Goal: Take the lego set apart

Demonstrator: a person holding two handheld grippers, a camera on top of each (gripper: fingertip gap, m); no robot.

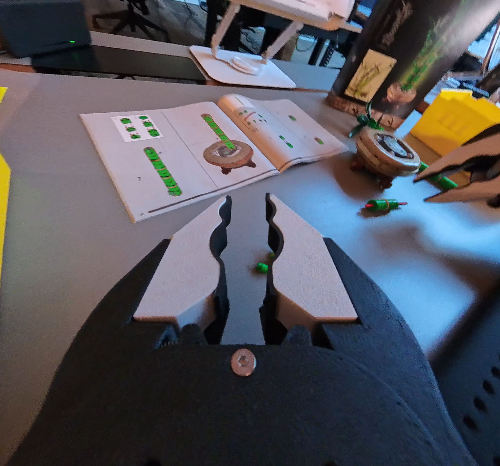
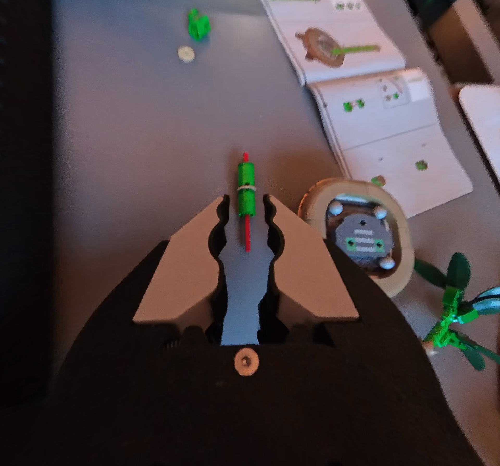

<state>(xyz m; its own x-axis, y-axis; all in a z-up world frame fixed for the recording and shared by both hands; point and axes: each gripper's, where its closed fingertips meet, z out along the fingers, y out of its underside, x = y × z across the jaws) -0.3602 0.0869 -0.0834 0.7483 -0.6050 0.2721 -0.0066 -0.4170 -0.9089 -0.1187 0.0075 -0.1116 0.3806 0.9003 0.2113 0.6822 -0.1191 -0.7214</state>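
Disassembly looks well underway: the short green stalk segment on a red axle (image 2: 246, 193) lies loose on the grey bench (image 2: 135, 141), and the right tongs (image 2: 246, 197) hang spread just over its near end, nothing pinched yet. Off to the side, the round tan pot base (image 2: 400, 250) is tipped over, and the leafy green sprig (image 2: 454, 315) lies just beside it. A small green cylinder piece (image 2: 198, 26) and a pale round stud (image 2: 186, 54) sit well apart. The left tongs (image 1: 249, 198) are also spread and empty, above the bench near the open instruction booklet (image 1: 189, 152). Left to do, by the look of it: stalk, pot and sprig.
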